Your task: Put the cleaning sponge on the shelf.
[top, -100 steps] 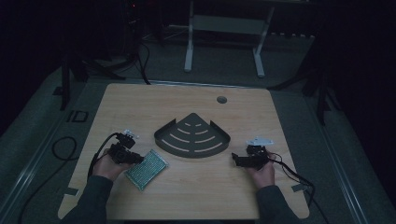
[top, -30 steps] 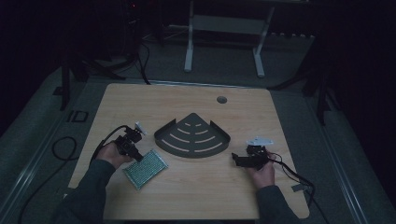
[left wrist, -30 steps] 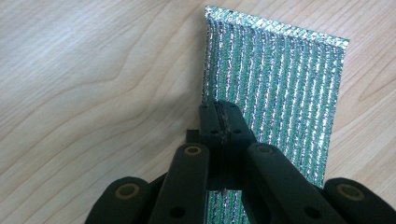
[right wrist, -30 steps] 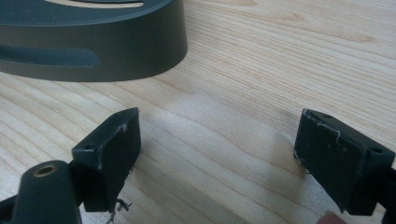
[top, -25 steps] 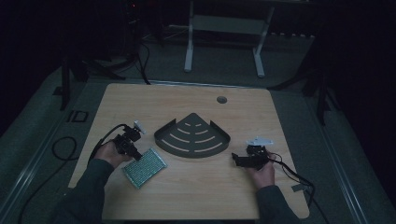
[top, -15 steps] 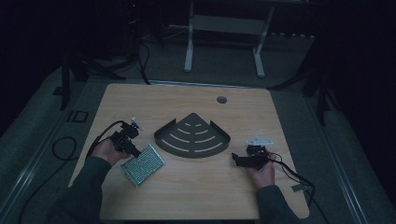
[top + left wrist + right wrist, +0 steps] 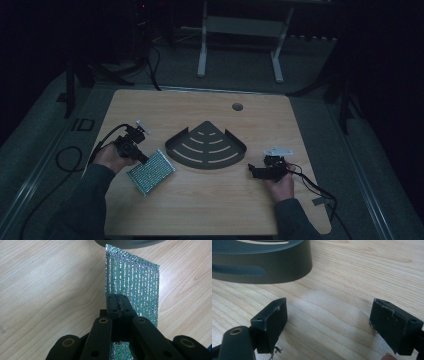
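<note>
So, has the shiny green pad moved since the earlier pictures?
Yes. The green pad, clamped in the left gripper, has shifted slightly left, away from the dark corner tray, and one edge is lifted.

Dim, underexposed high view with black surroundings; bright, even gripper views, foreground jaws soft, foil glinting.

Dim room, grey floor (image 7: 45, 150), wooden table (image 7: 210, 200)

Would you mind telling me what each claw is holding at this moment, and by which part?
The left claw is shut on the green glittery pad, pinching its near edge. The right claw is open and holds nothing.
</note>
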